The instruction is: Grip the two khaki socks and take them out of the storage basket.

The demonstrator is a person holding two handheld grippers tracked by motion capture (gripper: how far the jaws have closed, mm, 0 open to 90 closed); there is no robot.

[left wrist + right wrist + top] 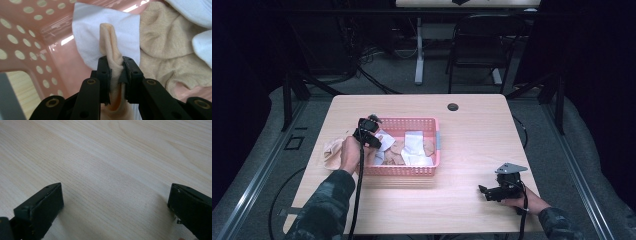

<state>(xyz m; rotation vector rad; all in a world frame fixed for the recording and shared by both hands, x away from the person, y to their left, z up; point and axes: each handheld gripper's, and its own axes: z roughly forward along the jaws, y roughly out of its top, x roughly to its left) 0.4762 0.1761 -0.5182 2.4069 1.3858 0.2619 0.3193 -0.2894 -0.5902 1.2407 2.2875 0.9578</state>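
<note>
Left gripper (pixel 115 65) clamped on fold of beige sock (pixel 110 50), pinched upright between pads inside pink basket (pixel 432 145). White sock (pixel 85 37) flat just behind grip, more beige fabric (pixel 165 50) beside, to right of jaws. Beige item (pixel 331 150) already outside basket on table (pixel 472 130), beside left hand. Right gripper (pixel 116 202) wide, empty, hovering over bare wood well apart. Judged early: grab made, lift-out and most of pile pending.

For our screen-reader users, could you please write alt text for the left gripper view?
The left tongs pinch a fold of beige sock inside a pink perforated basket. A white cloth lies beneath it, with more beige fabric alongside.
</note>
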